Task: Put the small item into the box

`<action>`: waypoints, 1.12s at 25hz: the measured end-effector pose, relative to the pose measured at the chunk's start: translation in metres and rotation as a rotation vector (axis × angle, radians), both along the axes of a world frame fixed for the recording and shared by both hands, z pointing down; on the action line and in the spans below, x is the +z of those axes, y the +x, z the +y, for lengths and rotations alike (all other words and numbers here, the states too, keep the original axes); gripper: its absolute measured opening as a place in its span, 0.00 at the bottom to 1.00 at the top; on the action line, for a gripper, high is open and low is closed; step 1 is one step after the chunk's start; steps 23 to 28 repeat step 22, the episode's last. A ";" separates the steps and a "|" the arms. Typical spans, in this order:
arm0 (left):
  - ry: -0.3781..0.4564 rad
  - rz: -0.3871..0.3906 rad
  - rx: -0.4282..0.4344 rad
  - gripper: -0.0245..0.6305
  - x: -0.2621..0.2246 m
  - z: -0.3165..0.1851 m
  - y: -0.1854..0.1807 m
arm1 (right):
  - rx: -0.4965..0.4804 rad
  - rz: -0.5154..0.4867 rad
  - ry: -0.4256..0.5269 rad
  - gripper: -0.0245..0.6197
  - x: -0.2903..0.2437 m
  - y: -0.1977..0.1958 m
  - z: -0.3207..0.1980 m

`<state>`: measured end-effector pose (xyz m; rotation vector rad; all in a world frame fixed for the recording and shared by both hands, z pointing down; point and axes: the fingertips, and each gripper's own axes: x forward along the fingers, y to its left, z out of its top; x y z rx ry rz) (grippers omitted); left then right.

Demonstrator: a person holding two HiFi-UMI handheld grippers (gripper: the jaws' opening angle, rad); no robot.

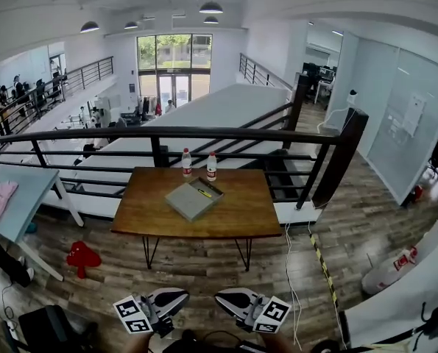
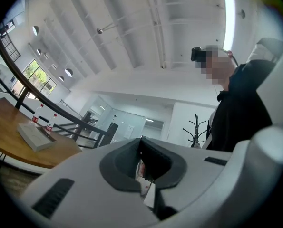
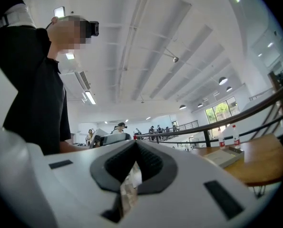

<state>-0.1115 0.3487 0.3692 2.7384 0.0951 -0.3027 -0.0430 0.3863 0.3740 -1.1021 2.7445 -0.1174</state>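
The small item [image 1: 205,193] shows only as a yellowish sliver on a dark strip at the 1 o'clock edge of the flat grey box [image 1: 188,201]. It is too small for you to tell whether it lies inside the box or on its rim, and neither gripper view picks it out. The box sits near the middle of the wooden counter [image 1: 237,213], with two bottles [image 1: 187,162] standing just beyond it at 12 o'clock, against the black railing [image 1: 204,133]. Your left gripper [image 2: 140,141] has its jaws closed tip to tip with nothing between them, and your right gripper [image 3: 135,144] is the same, pads meeting and empty. Both are held low at 6 o'clock in the head view, well apart from the counter and partly cut off by the bottom edge.
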 end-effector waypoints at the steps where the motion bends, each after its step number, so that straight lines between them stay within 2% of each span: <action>1: 0.010 -0.021 0.010 0.06 0.003 0.006 0.002 | -0.012 -0.006 0.006 0.05 -0.002 0.000 0.005; 5: 0.123 -0.148 0.018 0.06 0.014 0.013 -0.002 | -0.022 -0.009 0.000 0.05 -0.004 0.001 0.012; 10: 0.130 -0.117 -0.005 0.06 0.000 0.015 -0.015 | -0.028 -0.009 0.007 0.05 -0.009 -0.004 0.012; 15: 0.093 -0.082 0.007 0.06 0.006 0.024 -0.005 | -0.026 -0.009 0.001 0.05 -0.004 -0.001 0.016; 28: 0.102 -0.089 0.029 0.06 0.001 0.032 0.000 | 0.015 -0.018 -0.017 0.05 -0.001 0.014 0.023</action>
